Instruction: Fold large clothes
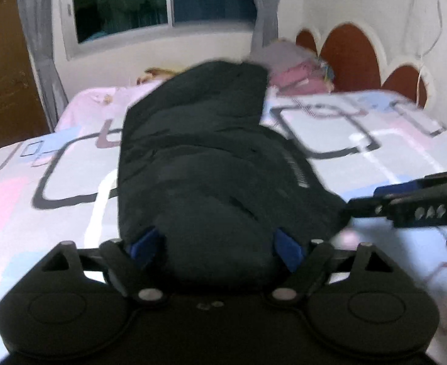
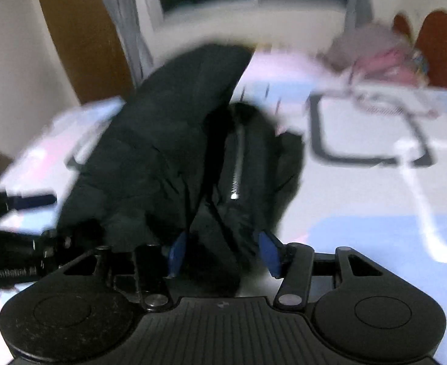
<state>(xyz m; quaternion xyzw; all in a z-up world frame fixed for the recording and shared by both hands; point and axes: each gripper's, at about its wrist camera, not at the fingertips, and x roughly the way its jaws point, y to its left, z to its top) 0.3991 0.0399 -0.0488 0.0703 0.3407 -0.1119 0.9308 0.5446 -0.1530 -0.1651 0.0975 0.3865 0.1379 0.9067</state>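
Left wrist view puts your left gripper (image 1: 220, 246) at the near end of the black padded jacket (image 1: 199, 158), its blue pads (image 1: 146, 245) spread wide with the bulky fabric bulging between them; blur keeps you from telling whether the pads actually press on it. The jacket stretches away from you along the bed (image 1: 360, 158), folded into a long narrow bundle that ends short of the pillows (image 1: 296, 76) at the headboard (image 1: 351, 57).

Your right gripper (image 2: 223, 252) sits at the jacket's other near corner (it enters the left view from the right edge), and its blue pads stand half spread around a gathered fold beside the silver zipper (image 2: 237, 164); whether they squeeze it is also unclear.

Bare patterned sheet lies on both sides of the garment, wider on the right, and the bed's left edge drops off toward the curtain (image 1: 40, 45) and window (image 1: 162, 0).

Quilted, puffy and matte, the jacket shows soft horizontal creases; the sheet is smooth, with pale pink, blue and dark outlined rectangles.
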